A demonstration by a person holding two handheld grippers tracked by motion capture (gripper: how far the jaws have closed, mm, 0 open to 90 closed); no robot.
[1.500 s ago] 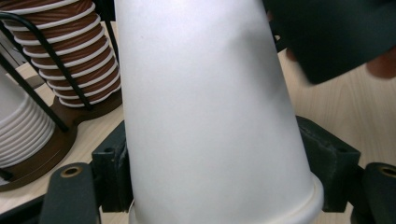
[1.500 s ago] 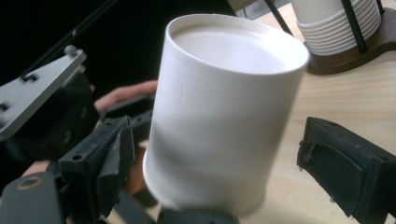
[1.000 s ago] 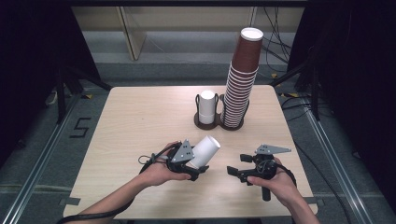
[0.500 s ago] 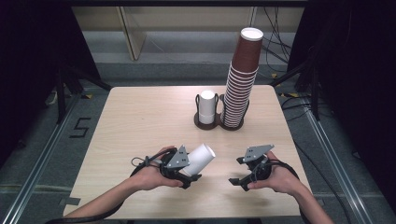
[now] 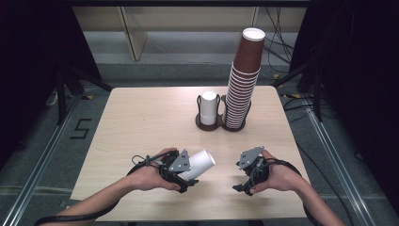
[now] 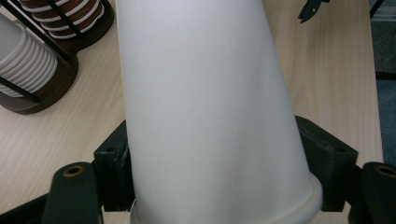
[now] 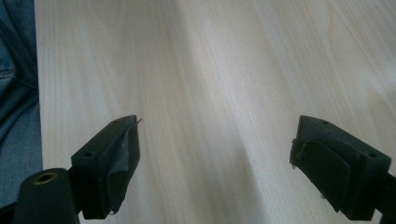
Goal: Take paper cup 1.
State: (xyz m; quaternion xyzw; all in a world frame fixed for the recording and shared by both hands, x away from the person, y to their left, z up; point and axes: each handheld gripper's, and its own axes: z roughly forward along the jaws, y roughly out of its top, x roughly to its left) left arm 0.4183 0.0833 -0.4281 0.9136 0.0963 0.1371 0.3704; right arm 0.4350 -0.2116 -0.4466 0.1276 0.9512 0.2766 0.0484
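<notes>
A white paper cup (image 5: 201, 163) lies on its side in my left gripper (image 5: 187, 171), its base pointing right and away from the hand. In the left gripper view the black jaws press on both sides of the cup (image 6: 210, 107) just above its rolled rim, so the left gripper (image 6: 219, 175) is shut on it. My right gripper (image 5: 239, 186) sits to the right of the cup, tipped down toward the table's front. Its jaws have just been closing a little. They stand apart in the right gripper view, with bare wood and nothing else between them, so the right gripper (image 7: 215, 158) is open.
At the back of the wooden table (image 5: 141, 122) stands a dark two-slot holder (image 5: 209, 125). It carries a short stack of white cups (image 5: 208, 106) and a tall stack of brown cups (image 5: 242, 80). The table's front edge is close under both hands.
The left hand and its cup have drifted slightly toward the front edge. The right gripper has tipped from pointing left at the cup to pointing down toward the front.
</notes>
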